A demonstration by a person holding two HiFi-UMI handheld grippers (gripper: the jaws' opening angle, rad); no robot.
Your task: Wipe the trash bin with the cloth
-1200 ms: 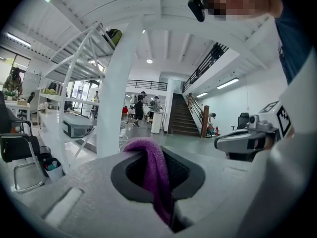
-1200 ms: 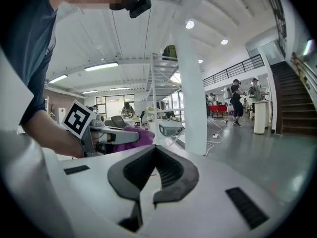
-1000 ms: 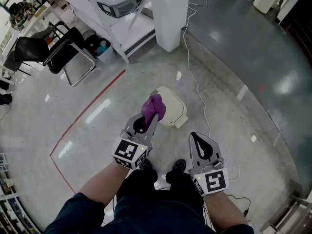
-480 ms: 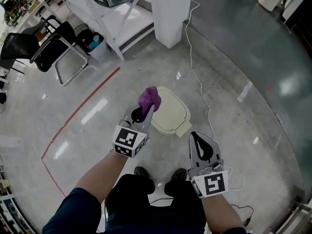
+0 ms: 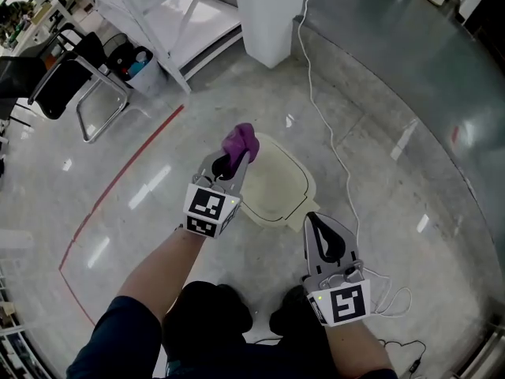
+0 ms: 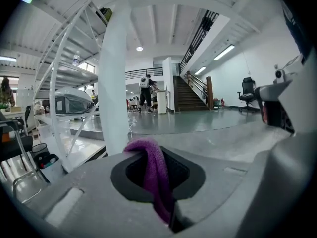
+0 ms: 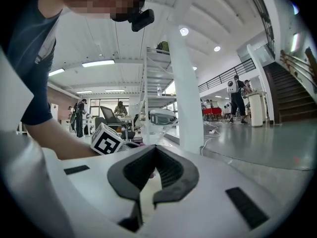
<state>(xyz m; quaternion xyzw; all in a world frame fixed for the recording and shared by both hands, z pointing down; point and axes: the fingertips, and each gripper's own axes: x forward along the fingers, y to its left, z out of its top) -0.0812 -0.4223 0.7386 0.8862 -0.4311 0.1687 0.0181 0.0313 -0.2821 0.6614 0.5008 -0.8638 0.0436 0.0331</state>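
Head view: my left gripper carries the purple cloth at the far left edge of the bin. My right gripper is beside the bin's near corner.

Left gripper view: my jaws are clenched on the cloth.

Right gripper view: my jaws are pressed together, empty.

The cloth was purple. The trash bin was a pale cream colour all over. The left tongs and the right tongs were light grey with black insides. Each one had a marker cube, the left cube and the right cube, white with black square patterns. The floor was shiny grey, with a thin red line on it. The pillar and the cable were white. The chair was black. The person's sleeve was dark blue.
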